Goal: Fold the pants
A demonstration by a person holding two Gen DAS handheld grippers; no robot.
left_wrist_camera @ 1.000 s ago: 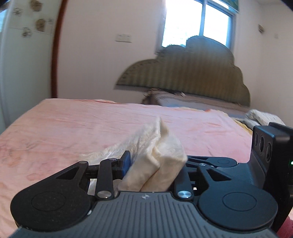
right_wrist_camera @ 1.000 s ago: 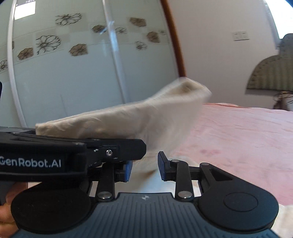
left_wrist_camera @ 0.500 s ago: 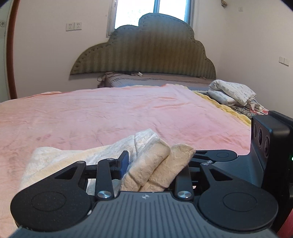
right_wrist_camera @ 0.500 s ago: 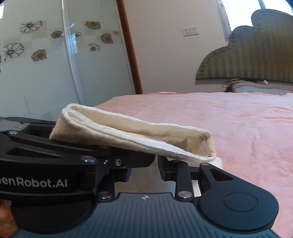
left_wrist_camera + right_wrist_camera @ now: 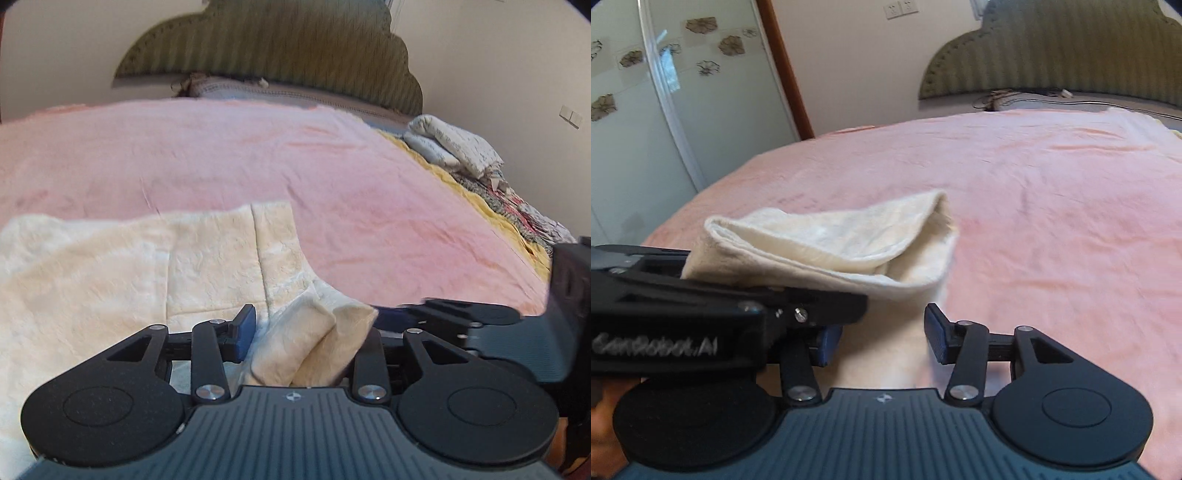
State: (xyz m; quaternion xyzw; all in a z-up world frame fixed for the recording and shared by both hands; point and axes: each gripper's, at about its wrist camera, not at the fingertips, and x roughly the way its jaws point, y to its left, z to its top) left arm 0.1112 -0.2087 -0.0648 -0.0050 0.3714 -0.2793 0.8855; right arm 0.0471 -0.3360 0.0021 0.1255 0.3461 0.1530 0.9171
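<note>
The cream fleece pants (image 5: pixel 155 266) lie spread on the pink bedspread (image 5: pixel 258 158), low and left in the left wrist view. My left gripper (image 5: pixel 306 332) is shut on a bunched edge of the pants. In the right wrist view the pants (image 5: pixel 827 243) show as a folded flap draped over the left gripper's black body (image 5: pixel 701 314). My right gripper (image 5: pixel 882 336) is open, its jaws apart over cream cloth, holding nothing.
A green padded headboard (image 5: pixel 273 48) stands at the far end of the bed. Folded patterned bedding (image 5: pixel 454 147) lies at the bed's right edge. A glass sliding door with flower prints (image 5: pixel 646 110) stands to the left.
Both grippers have tilted down toward the bed. The folded part of the pants has come lower and now lies spread flatter on the bedspread. The left gripper still holds the cloth.
</note>
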